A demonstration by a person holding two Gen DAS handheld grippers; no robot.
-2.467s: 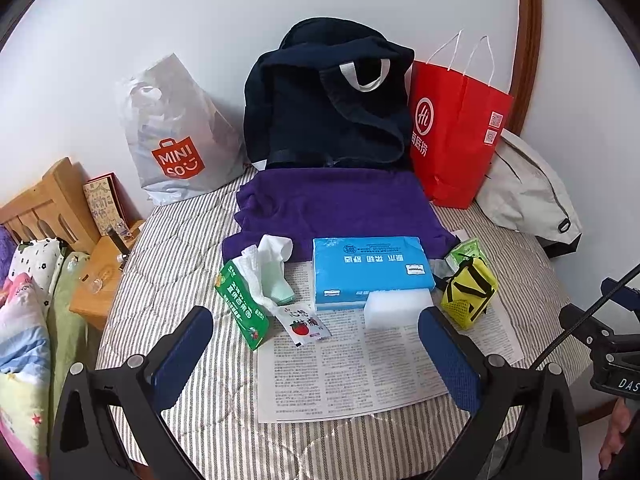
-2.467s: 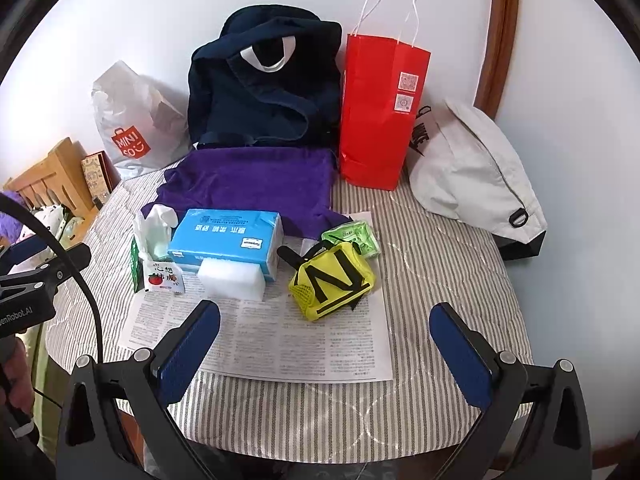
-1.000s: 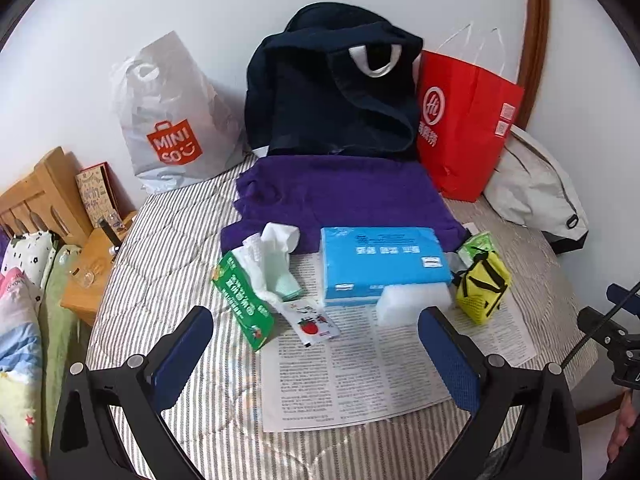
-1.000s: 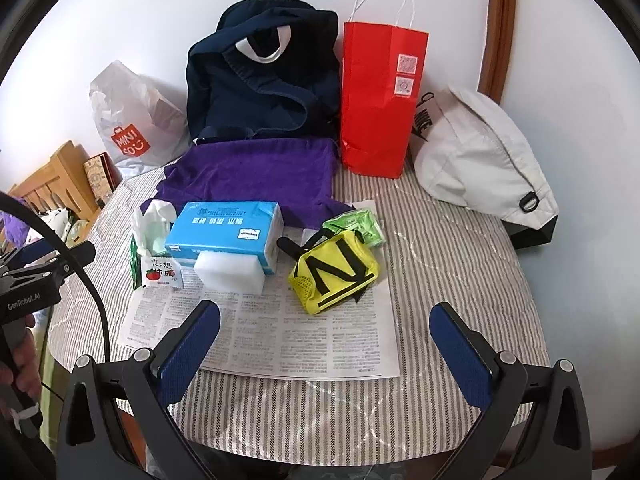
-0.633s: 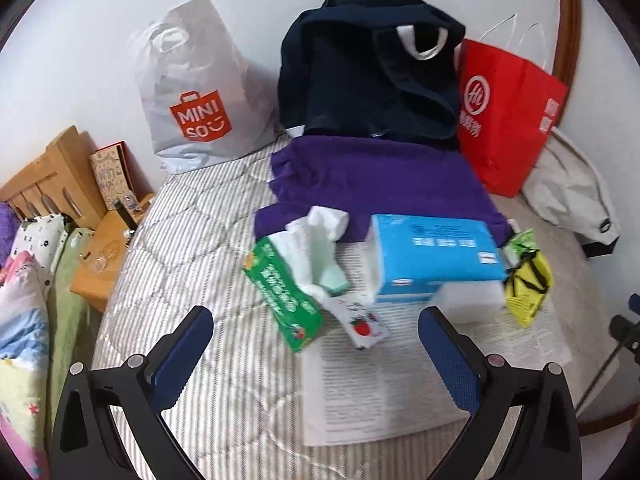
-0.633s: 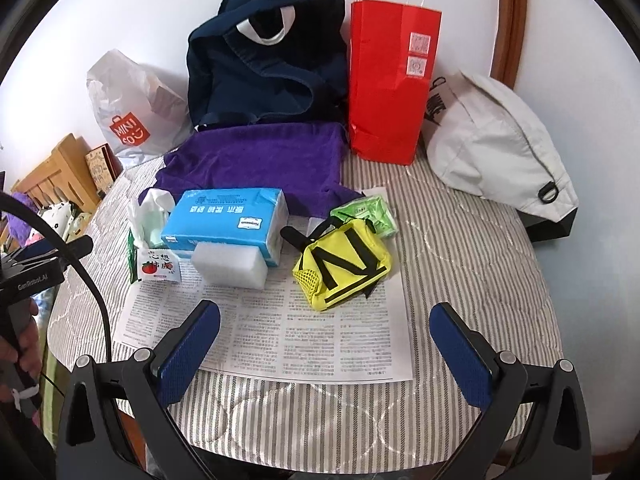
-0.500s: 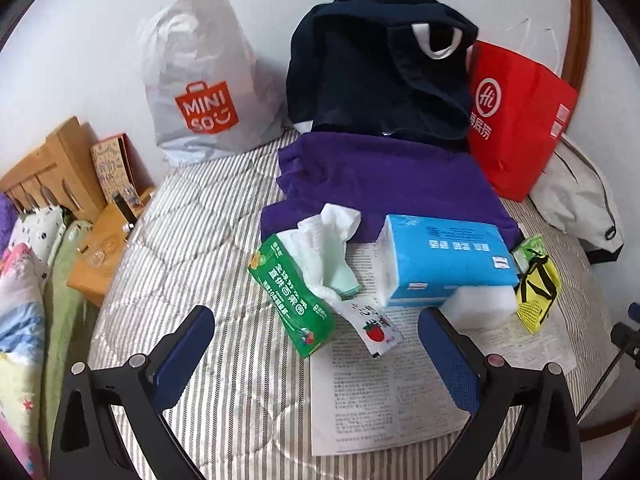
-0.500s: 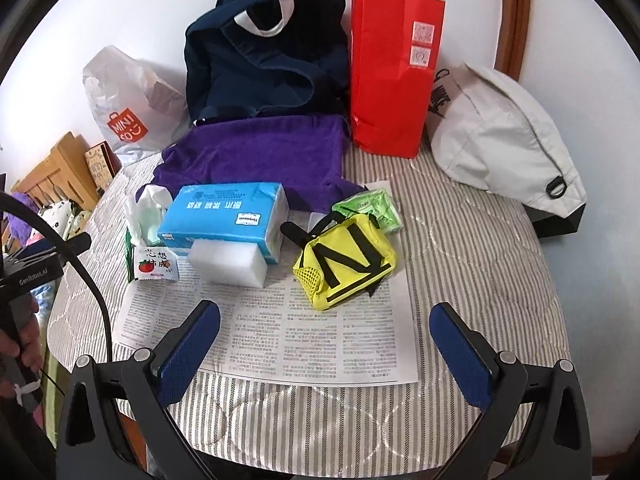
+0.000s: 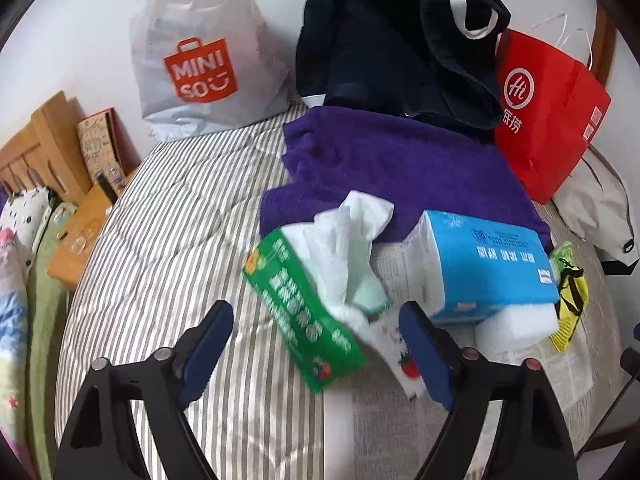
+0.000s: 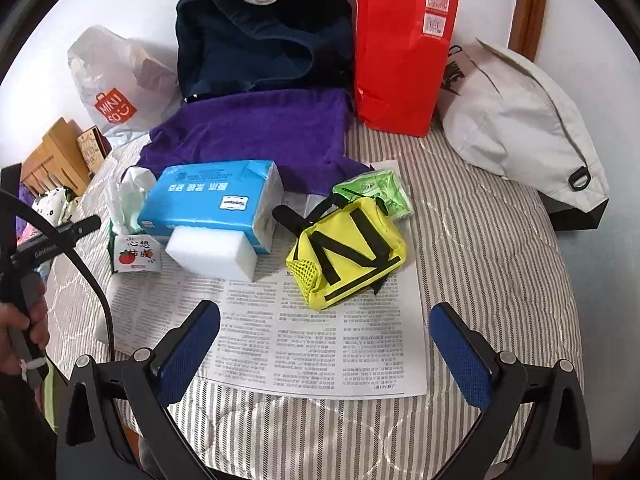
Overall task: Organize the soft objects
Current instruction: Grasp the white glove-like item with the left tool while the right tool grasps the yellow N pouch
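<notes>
A green tissue pack (image 9: pixel 296 312) with white tissue sticking out lies on the striped quilt (image 9: pixel 168 248). My left gripper (image 9: pixel 316 350) hovers right over its near end. The jaws are closing with the pack's end between them, and the pads are clear of it. Right of the green pack are a tomato sachet (image 9: pixel 404 360), a blue tissue pack (image 9: pixel 488 264), a white sponge (image 9: pixel 516 324) and a yellow pouch (image 10: pixel 348 252). A purple towel (image 10: pixel 256 132) lies behind them. My right gripper (image 10: pixel 326 346) is open over the newspaper (image 10: pixel 320 340), just short of the pouch.
Against the wall stand a white Miniso bag (image 9: pixel 200 60), a navy bag (image 9: pixel 392 48), a red paper bag (image 10: pixel 404 48) and a pale cloth bag (image 10: pixel 520 120). A green wipes pack (image 10: pixel 376 192) lies behind the pouch. A wooden bedside stand (image 9: pixel 80 232) sits left. A hand (image 10: pixel 24 320) holds the left gripper.
My left gripper has come down and forward onto the green tissue pack, and its jaws have narrowed. The right gripper has sunk closer to the newspaper and yellow pouch.
</notes>
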